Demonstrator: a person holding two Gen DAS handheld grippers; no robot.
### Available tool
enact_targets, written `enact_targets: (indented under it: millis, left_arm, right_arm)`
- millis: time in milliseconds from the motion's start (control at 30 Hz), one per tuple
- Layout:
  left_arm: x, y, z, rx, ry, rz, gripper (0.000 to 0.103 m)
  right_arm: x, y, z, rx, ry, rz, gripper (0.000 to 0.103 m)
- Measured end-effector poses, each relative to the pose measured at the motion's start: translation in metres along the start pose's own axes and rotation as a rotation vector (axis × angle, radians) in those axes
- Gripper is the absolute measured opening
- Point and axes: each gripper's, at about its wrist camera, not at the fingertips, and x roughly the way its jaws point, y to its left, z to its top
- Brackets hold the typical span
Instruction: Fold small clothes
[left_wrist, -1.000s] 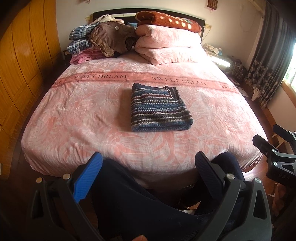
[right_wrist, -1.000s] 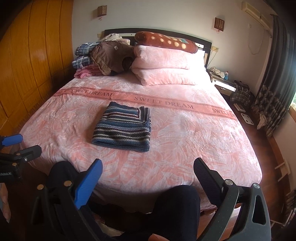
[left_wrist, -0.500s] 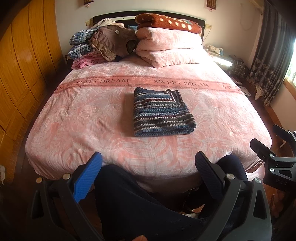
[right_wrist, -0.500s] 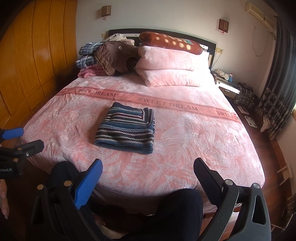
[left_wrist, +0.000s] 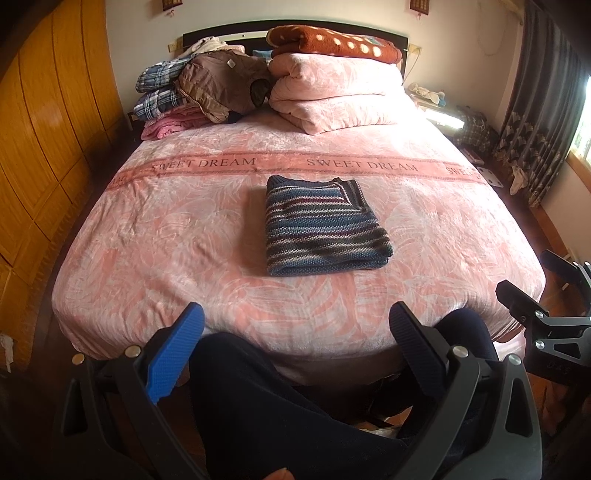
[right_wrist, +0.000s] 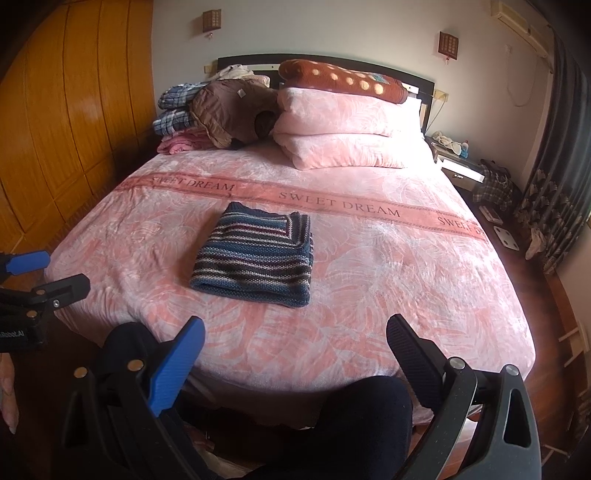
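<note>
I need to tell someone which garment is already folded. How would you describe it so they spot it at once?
On the pink bed, look just below the SWEET DREAM band. The striped knit sweater lies there alone, folded into a neat rectangle, well apart from the heaped clothes at the headboard.

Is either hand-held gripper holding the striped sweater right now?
No, the sweater lies folded on the bed, clear of both open grippers.
</note>
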Motion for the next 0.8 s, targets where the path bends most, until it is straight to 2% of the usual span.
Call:
enact_targets:
  millis: [800]
  left_arm:
    - [0.017,0.004,0.009,-0.002,0.019,0.005,0.1]
  right_arm:
    - [0.012,0.0,0.007,-0.001,0.011,0.014,0.099]
